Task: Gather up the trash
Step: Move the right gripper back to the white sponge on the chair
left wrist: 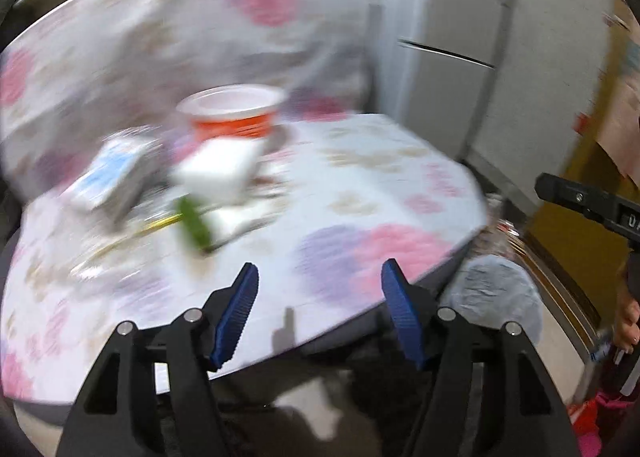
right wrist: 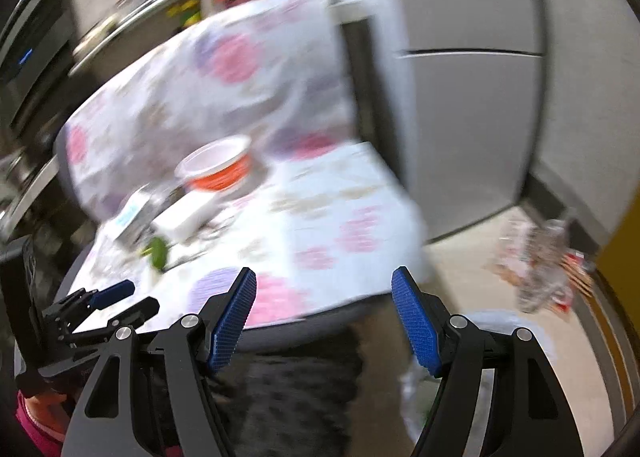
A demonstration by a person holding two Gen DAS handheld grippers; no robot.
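Both views are motion-blurred. On the floral tablecloth (left wrist: 360,193) lies a cluster of trash: a red-and-white instant-noodle bowl (left wrist: 232,113) (right wrist: 218,167), a white box (left wrist: 218,169) (right wrist: 188,215), a blue-and-white carton (left wrist: 112,173) (right wrist: 132,217) and a green scrap (left wrist: 194,225) (right wrist: 158,251). My left gripper (left wrist: 320,269) (right wrist: 128,299) hangs open over the table's near edge, with nothing between its blue pads. My right gripper (right wrist: 325,273) is open too, above the near edge to the right of the trash and holding nothing. Its black body (left wrist: 592,205) shows at the right of the left wrist view.
A bin lined with a pale bag (left wrist: 492,297) (right wrist: 504,321) stands on the floor by the table's right edge. Crumpled wrappers and plastic (right wrist: 540,269) lie on the floor near a grey fridge (right wrist: 480,97). A floral-covered chair back (left wrist: 200,25) rises behind the table.
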